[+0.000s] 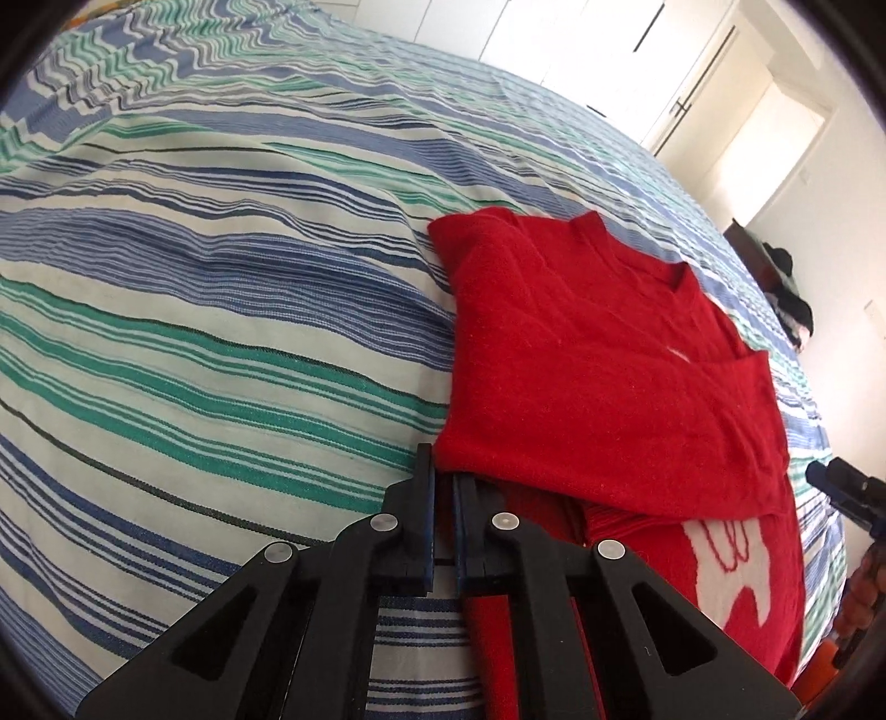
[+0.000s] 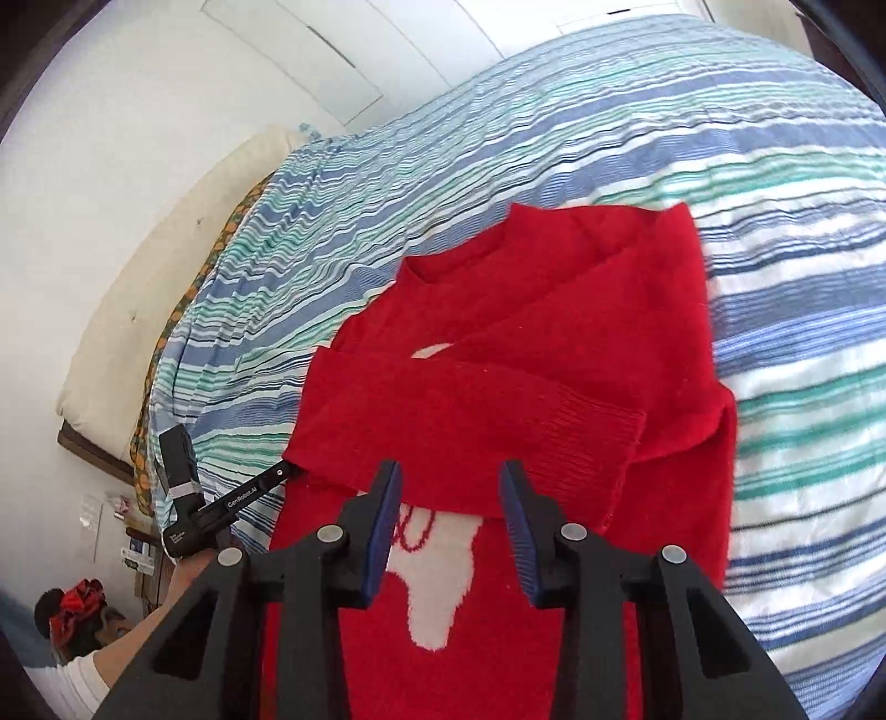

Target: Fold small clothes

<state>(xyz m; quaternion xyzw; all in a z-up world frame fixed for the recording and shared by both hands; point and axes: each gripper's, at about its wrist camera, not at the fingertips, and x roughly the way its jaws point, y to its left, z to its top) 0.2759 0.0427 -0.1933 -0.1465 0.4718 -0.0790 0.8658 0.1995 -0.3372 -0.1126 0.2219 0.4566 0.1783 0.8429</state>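
A small red sweater (image 1: 598, 365) with a white motif lies on the striped bedspread (image 1: 194, 277), its sleeves folded across the chest. It also shows in the right wrist view (image 2: 554, 343). My left gripper (image 1: 442, 471) is at the sweater's left edge, its jaws nearly together on a fold of red fabric. In the right wrist view the left gripper (image 2: 277, 473) touches that same edge. My right gripper (image 2: 449, 487) is open and empty, hovering over the folded sleeve cuff and the white motif (image 2: 437, 581). The right gripper's tip (image 1: 830, 476) shows at the right of the left wrist view.
A cream pillow (image 2: 166, 266) lies at the head of the bed by the white wall. White wardrobe doors (image 1: 581, 39) and a doorway (image 1: 775, 138) stand beyond the bed. Dark clothes (image 1: 786, 277) are piled at the far side.
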